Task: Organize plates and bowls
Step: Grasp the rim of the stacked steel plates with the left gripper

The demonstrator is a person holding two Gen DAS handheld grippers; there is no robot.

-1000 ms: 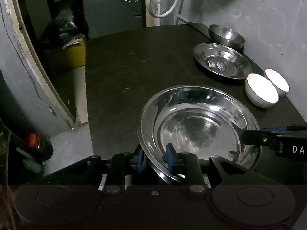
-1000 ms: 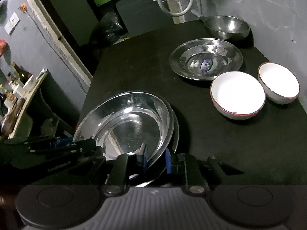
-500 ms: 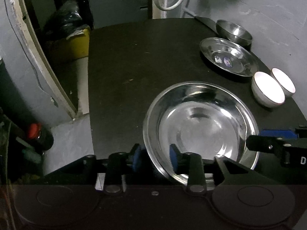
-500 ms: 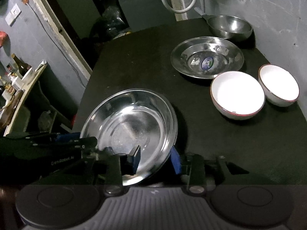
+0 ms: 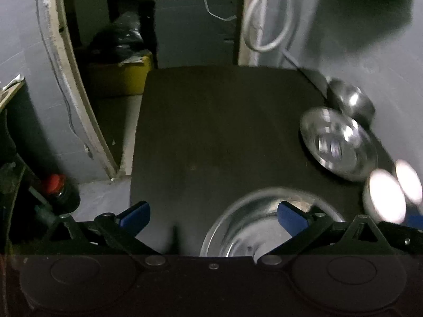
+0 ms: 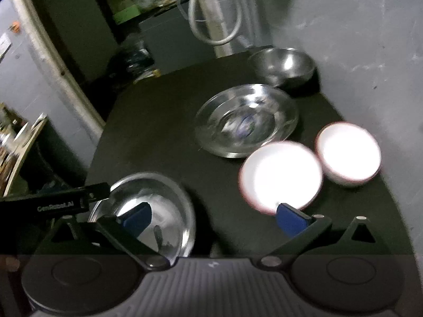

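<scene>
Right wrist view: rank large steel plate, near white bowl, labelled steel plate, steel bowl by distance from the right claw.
From the right claw, jaws opening, nothing between them:
1. Large steel plate, lower left, and near white bowl, right: too close to call.
2. Labelled steel plate, centre.
3. Steel bowl, far back by the wall.

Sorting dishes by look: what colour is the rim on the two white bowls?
Dark red, a thin line around each of the white bowls; clearest in the right wrist view.
</scene>
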